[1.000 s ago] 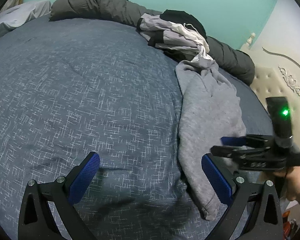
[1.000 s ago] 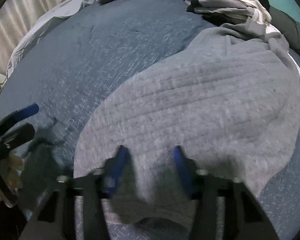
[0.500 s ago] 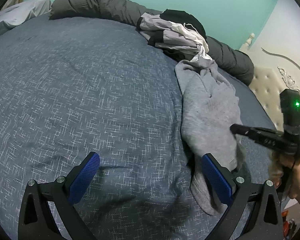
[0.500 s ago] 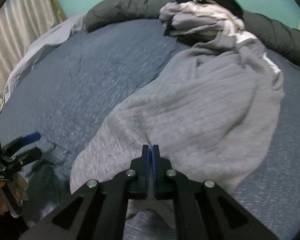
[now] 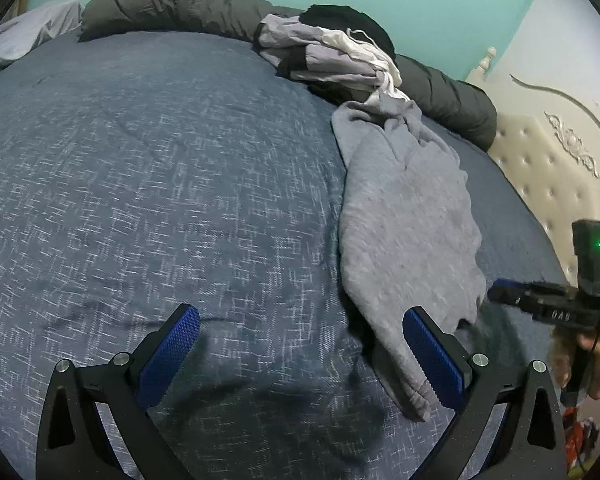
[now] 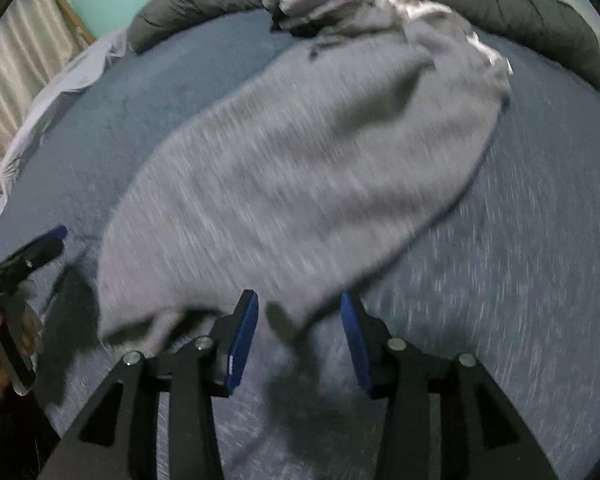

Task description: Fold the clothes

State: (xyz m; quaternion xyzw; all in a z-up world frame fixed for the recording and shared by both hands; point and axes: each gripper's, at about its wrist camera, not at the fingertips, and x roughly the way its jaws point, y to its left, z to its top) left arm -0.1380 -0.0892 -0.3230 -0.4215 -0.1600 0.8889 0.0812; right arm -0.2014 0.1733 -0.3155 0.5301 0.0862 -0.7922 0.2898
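My right view is smeared with motion, so the weave and folds of the grey garment [image 6: 300, 160] are hard to read there. My left tongs [image 5: 300, 344] stand wide over the blue bedspread [image 5: 140, 180], holding nothing; the garment's hem lies just beside their right pad [image 5: 432, 356]. The garment runs long and rumpled ahead to a pile of clothes [image 5: 332, 56]. My right tongs [image 6: 300, 328] are parted, empty, the garment's near edge just ahead between the pads.
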